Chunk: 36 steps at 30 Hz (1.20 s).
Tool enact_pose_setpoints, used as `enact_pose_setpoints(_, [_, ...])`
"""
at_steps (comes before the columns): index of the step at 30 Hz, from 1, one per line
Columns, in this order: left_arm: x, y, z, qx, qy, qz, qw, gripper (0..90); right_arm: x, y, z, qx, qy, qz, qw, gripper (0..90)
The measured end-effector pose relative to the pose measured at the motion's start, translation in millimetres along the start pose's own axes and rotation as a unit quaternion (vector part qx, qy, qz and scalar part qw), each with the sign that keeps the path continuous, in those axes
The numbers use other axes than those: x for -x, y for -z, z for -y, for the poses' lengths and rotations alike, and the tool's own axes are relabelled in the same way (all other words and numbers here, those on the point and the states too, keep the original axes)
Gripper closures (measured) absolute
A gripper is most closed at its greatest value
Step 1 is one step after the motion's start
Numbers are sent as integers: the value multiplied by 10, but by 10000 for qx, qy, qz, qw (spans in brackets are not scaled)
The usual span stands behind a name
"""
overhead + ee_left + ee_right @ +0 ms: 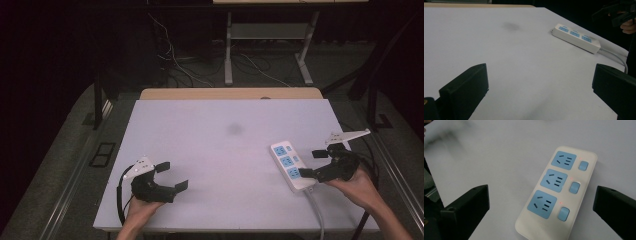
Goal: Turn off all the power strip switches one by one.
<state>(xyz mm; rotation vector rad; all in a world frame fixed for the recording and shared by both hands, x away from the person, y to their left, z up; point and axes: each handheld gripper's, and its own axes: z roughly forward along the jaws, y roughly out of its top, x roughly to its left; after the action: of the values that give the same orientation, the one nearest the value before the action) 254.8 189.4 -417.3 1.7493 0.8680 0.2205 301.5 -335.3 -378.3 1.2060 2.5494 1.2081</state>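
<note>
Right over the near end of the power strip (290, 165) the right gripper (314, 163) is held, jaws spread wide with nothing gripped. The strip is laid flat near the right edge of the table (210, 145). Well off to the strip's left, the left gripper (171, 175) is kept wide open and empty too.

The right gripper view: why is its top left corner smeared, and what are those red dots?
In the right gripper view the far corner is out of focus; the red dots are small lit lamps beside the blue switches on the white three-socket power strip. The high view's surroundings are dark.
</note>
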Motion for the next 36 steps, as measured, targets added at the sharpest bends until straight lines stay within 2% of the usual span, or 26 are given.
enact_pose_setpoints(8, [-22,0,7,-42,3,-7,10000,0,82,-22,-32,-235,48,78,9997,5])
enact_pose_setpoints(11, [-33,2,9,-33,22,-20,10000,0,97,-25,-39,-326,110,-23,9994,120])
enact_pose_setpoints(12, [-33,4,9,-28,30,-26,10000,0,103,-29,-44,-387,110,-24,9992,157])
enact_pose_setpoints(13, [-34,4,10,-27,29,-30,10000,0,103,-29,-44,-387,110,-24,9992,157])
enact_pose_setpoints(20, [-35,-3,12,-30,31,-19,10000,0,152,-55,-52,-493,94,59,9987,457])
enact_pose_setpoints(24, [-37,-1,13,-21,39,-23,10000,0,168,-71,-42,-588,113,116,9981,566])
enact_pose_setpoints(32, [-35,-4,14,-27,27,-16,10000,0,210,-90,-27,-733,54,-3,9973,753])
enact_pose_setpoints(36, [-33,-4,14,-22,21,-14,10000,0,241,-114,-14,-824,35,-129,9965,888])
